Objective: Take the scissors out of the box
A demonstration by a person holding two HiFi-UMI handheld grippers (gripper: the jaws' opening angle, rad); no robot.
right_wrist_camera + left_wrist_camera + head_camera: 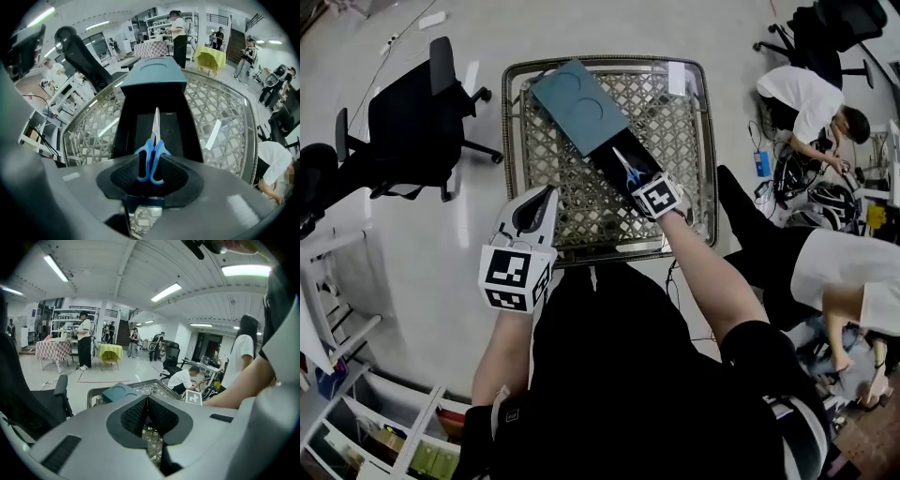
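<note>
Scissors (pixel 153 154) clamped by right tongs (pixel 151 174), blades between box (pixel 127 123) walls | left tongs (pixel 147 414) clenched, empty

Table (pixel 686 141) (woven lattice top) bears box (pixel 581 108), white slip (pixel 677 79).

Scissors (pixel 151 157) are showing glossy blue plastic handles and shiny metal blades. The box (pixel 133 126) is looking matt black inside, and the table (pixel 684 141) at 12 o'clock is gleaming, smooth glass over woven wicker.

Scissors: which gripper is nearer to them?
Right. The right gripper is shut on the scissors; the left gripper, shut and empty, hangs apart at the near edge of the lattice table.
</note>
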